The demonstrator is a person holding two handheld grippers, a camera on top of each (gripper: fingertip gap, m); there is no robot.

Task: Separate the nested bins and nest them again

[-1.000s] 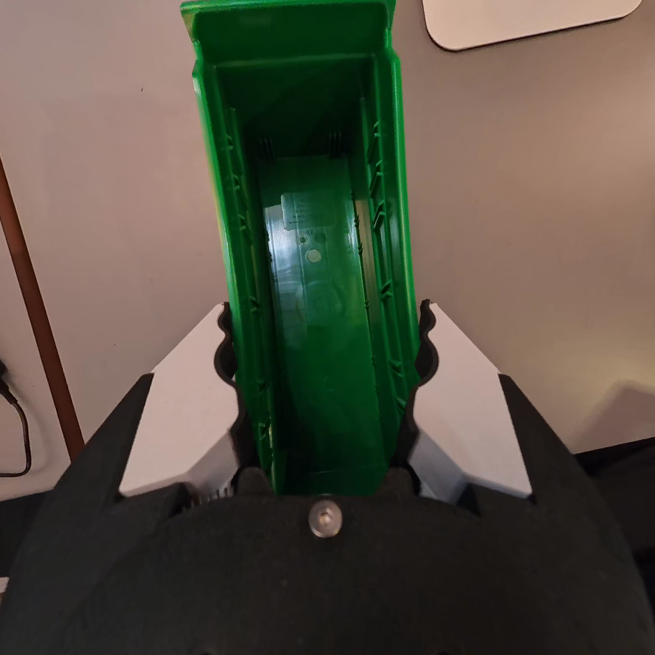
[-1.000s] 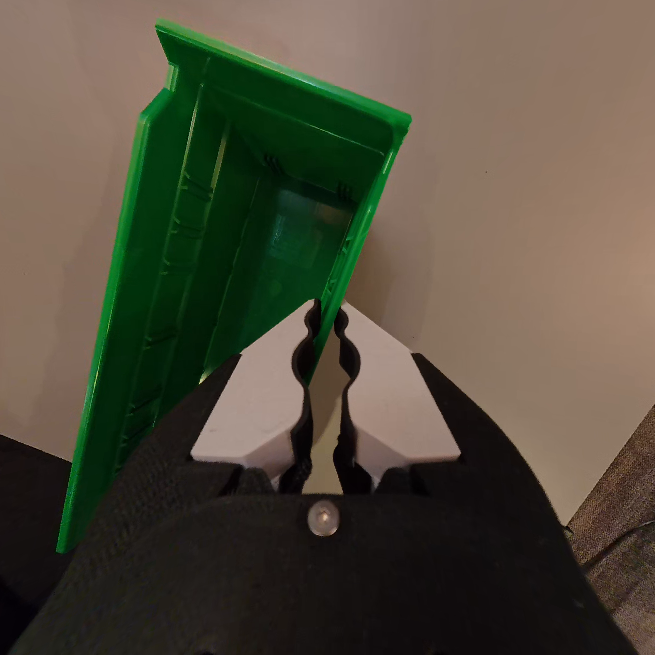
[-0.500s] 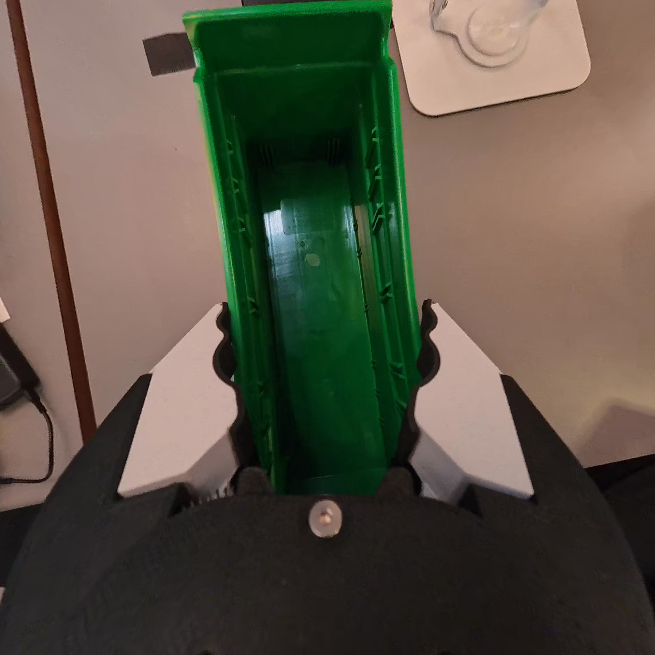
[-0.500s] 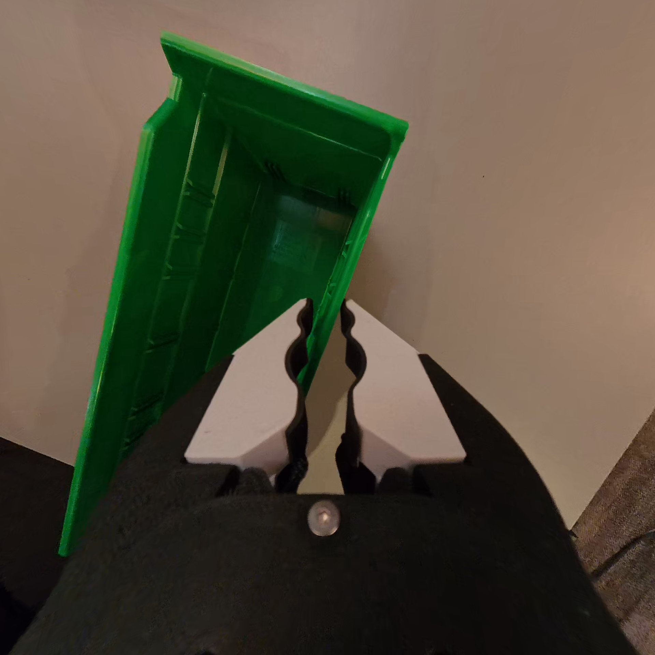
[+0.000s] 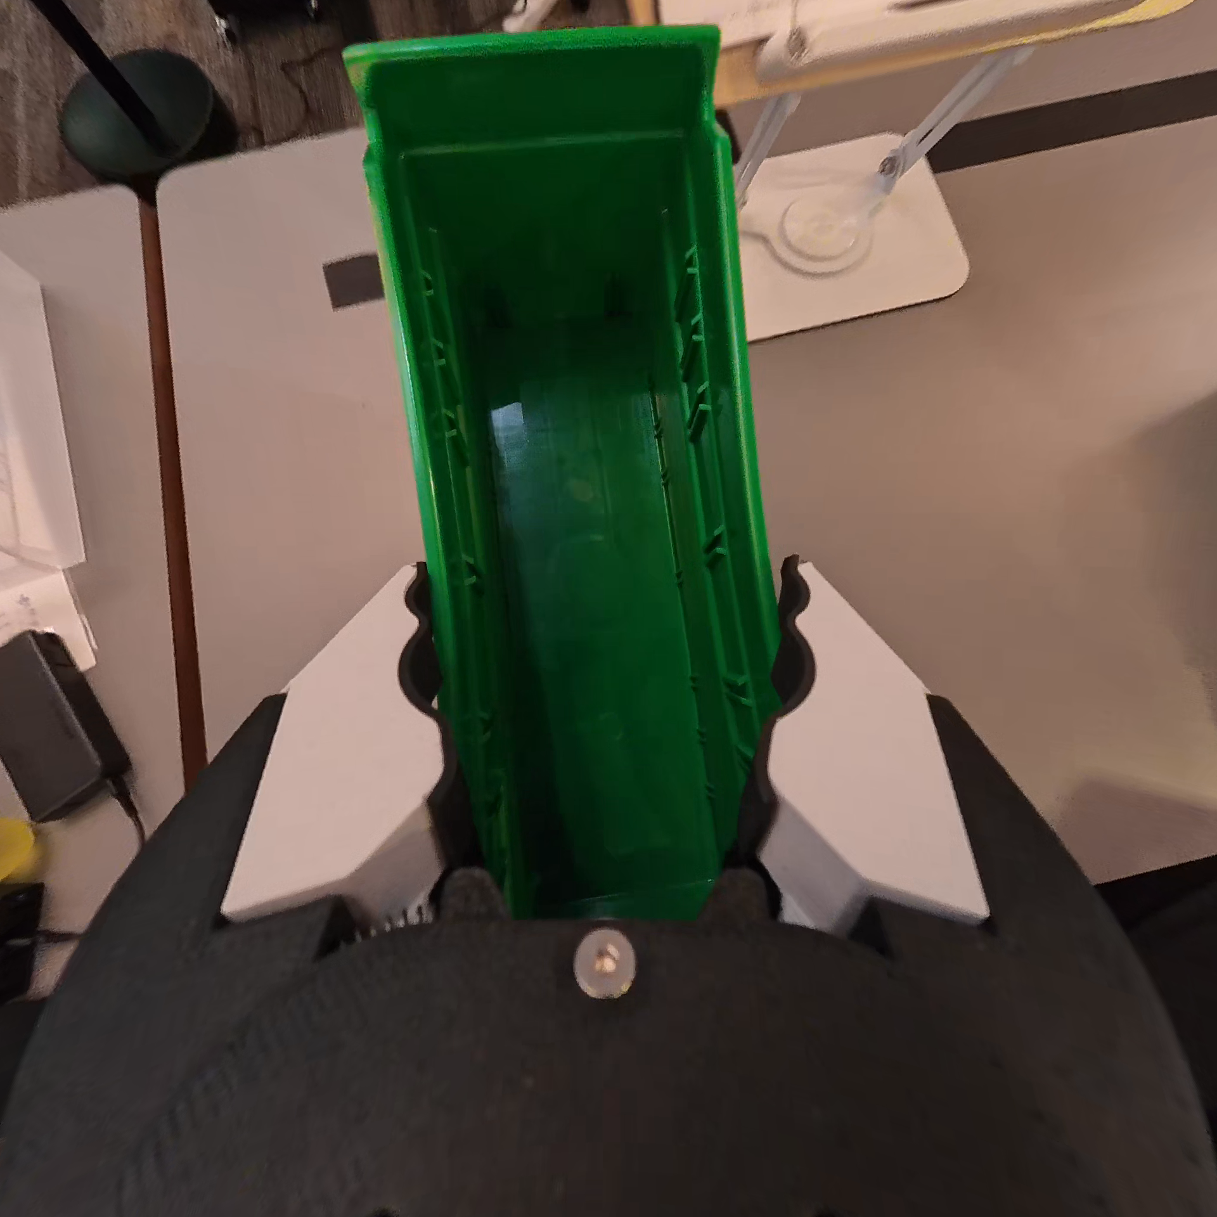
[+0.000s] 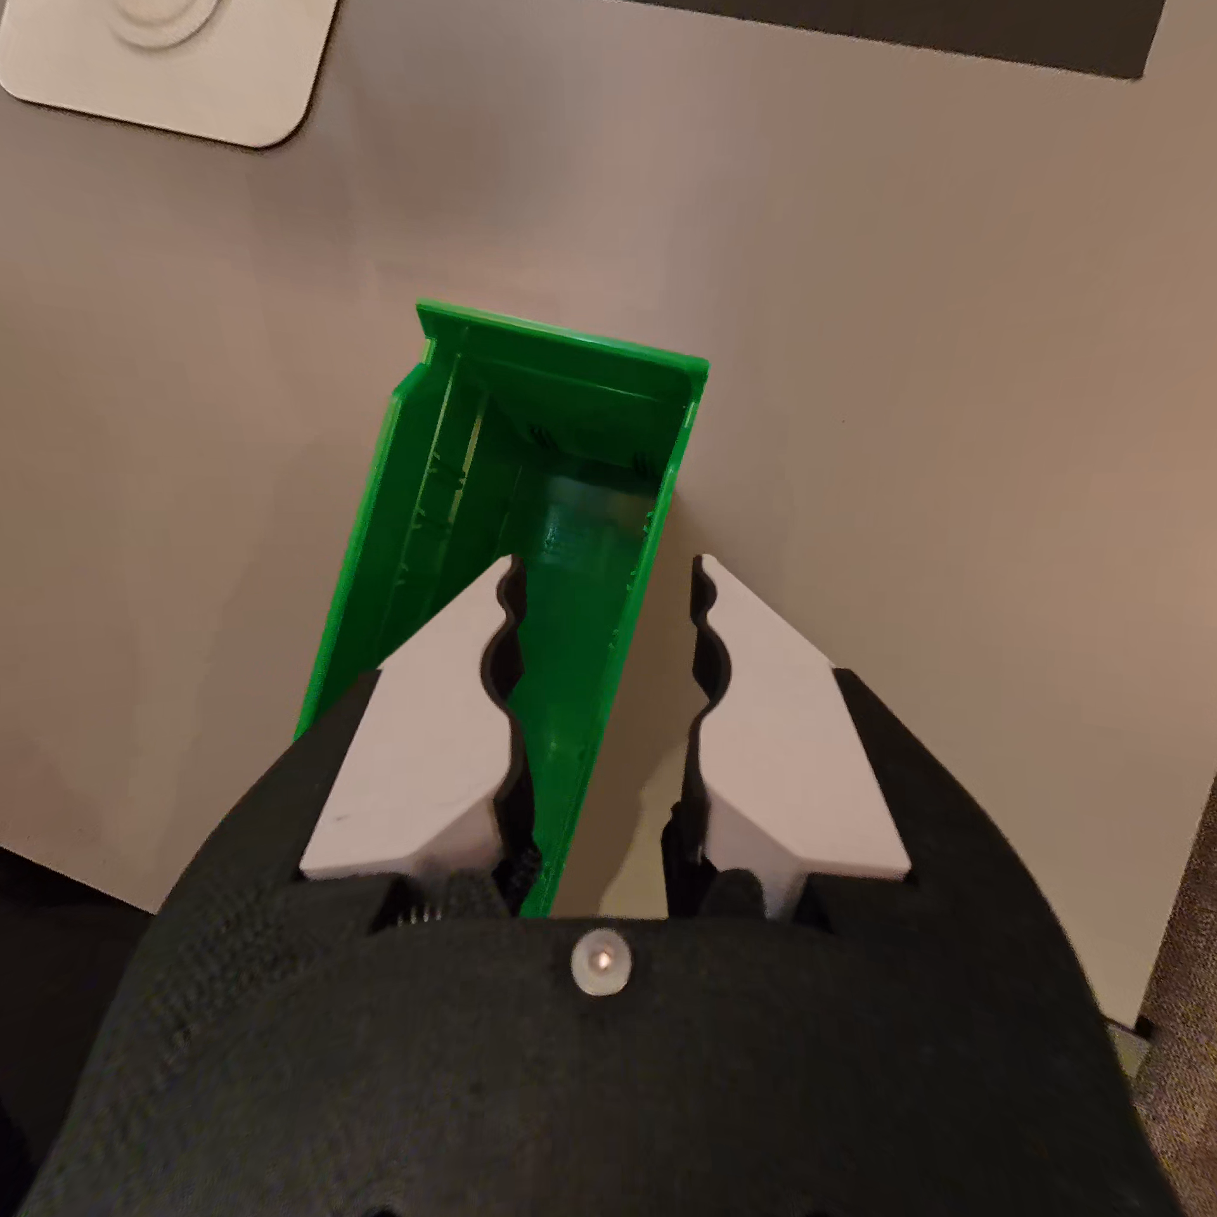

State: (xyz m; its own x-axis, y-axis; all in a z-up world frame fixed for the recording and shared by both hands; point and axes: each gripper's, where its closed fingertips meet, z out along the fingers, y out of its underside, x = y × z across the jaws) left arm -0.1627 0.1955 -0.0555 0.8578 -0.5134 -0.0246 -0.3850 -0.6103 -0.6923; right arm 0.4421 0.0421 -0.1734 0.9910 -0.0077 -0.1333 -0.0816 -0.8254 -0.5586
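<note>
My left gripper (image 5: 602, 569) is shut across the width of a long green bin (image 5: 579, 329). It holds the bin's near end above the grey table (image 5: 955, 527), open side towards the camera. A second green bin (image 6: 579, 395) lies on the table (image 6: 889, 329) in the right wrist view. My right gripper (image 6: 606, 560) is open. Its left finger is over the inside of this bin and its right finger is outside. The bin's right wall (image 6: 632, 625) runs between them, untouched.
A white stand base (image 5: 849, 250) sits at the far right of the table, also in the right wrist view (image 6: 164, 59). A brown strip (image 5: 171, 494), white papers (image 5: 33, 428) and a black adapter (image 5: 46, 724) are at the left. A dark round base (image 5: 132, 112) stands on the floor beyond.
My right gripper has opened, let go of the second bin's wall, and drawn back from it. My left gripper has tilted up with its bin, so more of the far table shows.
</note>
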